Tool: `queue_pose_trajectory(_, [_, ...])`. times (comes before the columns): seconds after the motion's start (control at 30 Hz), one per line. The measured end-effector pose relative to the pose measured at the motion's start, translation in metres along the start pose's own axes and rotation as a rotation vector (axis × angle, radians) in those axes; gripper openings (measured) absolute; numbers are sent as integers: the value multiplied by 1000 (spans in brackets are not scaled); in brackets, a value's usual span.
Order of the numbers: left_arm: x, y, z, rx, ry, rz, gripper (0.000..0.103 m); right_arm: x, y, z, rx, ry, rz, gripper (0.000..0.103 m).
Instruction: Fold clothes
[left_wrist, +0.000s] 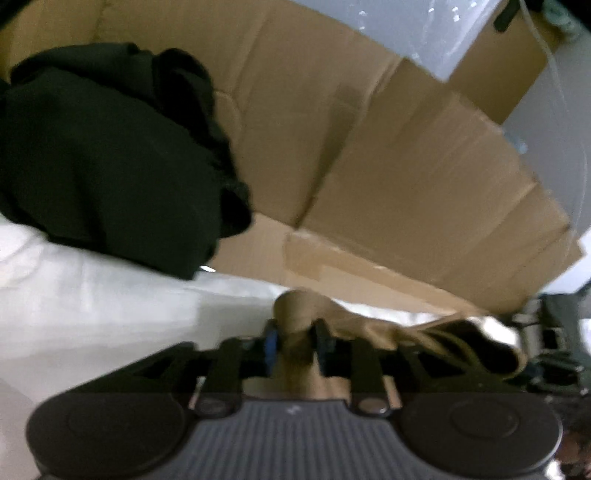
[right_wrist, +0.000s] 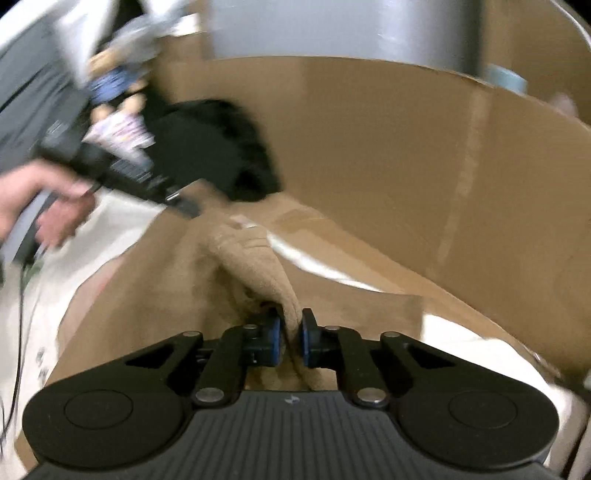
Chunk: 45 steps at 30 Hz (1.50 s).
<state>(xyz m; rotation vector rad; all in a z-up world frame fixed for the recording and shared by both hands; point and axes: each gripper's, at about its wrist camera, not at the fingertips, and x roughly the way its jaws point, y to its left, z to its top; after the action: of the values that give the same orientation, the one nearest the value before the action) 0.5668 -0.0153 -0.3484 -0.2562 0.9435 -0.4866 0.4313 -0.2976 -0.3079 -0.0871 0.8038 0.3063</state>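
Observation:
A tan fleece garment (right_wrist: 251, 258) is held up between both grippers above a white cloth-covered surface (left_wrist: 110, 314). My left gripper (left_wrist: 293, 341) is shut on a bunched edge of the tan garment (left_wrist: 295, 314). My right gripper (right_wrist: 291, 338) is shut on another edge of it, and the cloth runs from there up to the left gripper (right_wrist: 184, 206), which shows at the left with the hand holding it. A pile of black clothing (left_wrist: 110, 147) lies on the white surface at the left, also in the right wrist view (right_wrist: 214, 147).
A large open cardboard box (left_wrist: 388, 166) stands close behind the garment and fills the far side in both views (right_wrist: 406, 166). A cable (right_wrist: 18, 332) hangs at the left. Dark gear (left_wrist: 554, 350) sits at the right edge.

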Motion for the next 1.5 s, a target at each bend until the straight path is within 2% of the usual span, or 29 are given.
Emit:
queue_pose_trajectory(0.03, [0,1,-1,-3,0,5,59,1,-4,1,12,5,-8,13])
queue_pose_trajectory(0.07, [-1,2,-3,-7,-1,10,63,5,-11,2,36,21,-26,14])
queue_pose_trajectory(0.1, [-1,4,-4,-10,-1,15,64,8,-16,2,57,37,-43,16])
queue_pose_trajectory(0.17, [-2,6,-6,-17,-1,26,68,9,-23,3,92,52,-82,38])
queue_pose_trajectory(0.23, [-2,8,-9,-24,-2,36,68,4,-28,0,112,36,-116,52])
queue_pose_trajectory(0.3, [-3,10,-12,-32,-2,43,69,-5,-35,-3,138,2,-102,57])
queue_pose_trajectory(0.4, [-2,10,-14,-48,-4,33,71,-7,-36,-6,129,-3,-92,63])
queue_pose_trajectory(0.63, [4,1,-12,-32,-1,27,72,5,-24,-1,52,12,-59,62])
queue_pose_trajectory(0.7, [5,-3,-12,-20,-1,29,72,17,-26,3,70,35,-22,37])
queue_pose_trajectory(0.73, [5,-6,-12,-13,-4,31,72,18,-29,5,86,32,-25,16])
queue_pose_trajectory(0.77, [4,-8,-13,-9,-6,30,72,19,-32,7,102,28,-27,13])
queue_pose_trajectory(0.93, [7,-14,-14,3,-11,30,72,14,-42,9,153,4,-51,14])
queue_pose_trajectory(1.0, [8,-14,-14,1,-13,33,72,12,-45,10,171,-6,-62,29])
queue_pose_trajectory(1.03, [8,-14,-14,-1,-15,34,72,11,-47,10,180,-11,-68,45])
queue_pose_trajectory(1.07, [7,-14,-14,-3,-17,36,72,9,-48,10,189,-16,-73,57])
queue_pose_trajectory(1.13, [5,-13,-14,-11,-18,38,72,7,-52,10,207,-26,-84,66])
queue_pose_trajectory(1.17, [5,-13,-15,-15,-18,39,72,6,-54,10,218,-29,-85,66])
queue_pose_trajectory(1.23, [3,-13,-16,-21,-18,40,72,4,-58,8,250,-8,-29,66])
queue_pose_trajectory(1.33, [2,-14,-17,-28,-20,45,72,10,-54,4,237,38,19,65])
queue_pose_trajectory(1.4, [2,-15,-17,-29,-20,48,72,16,-53,1,243,73,28,58])
queue_pose_trajectory(1.47, [1,-16,-18,-27,-18,51,72,23,-57,-3,287,103,43,39])
queue_pose_trajectory(1.5, [0,-16,-18,-26,-17,51,72,26,-60,-5,315,112,56,38])
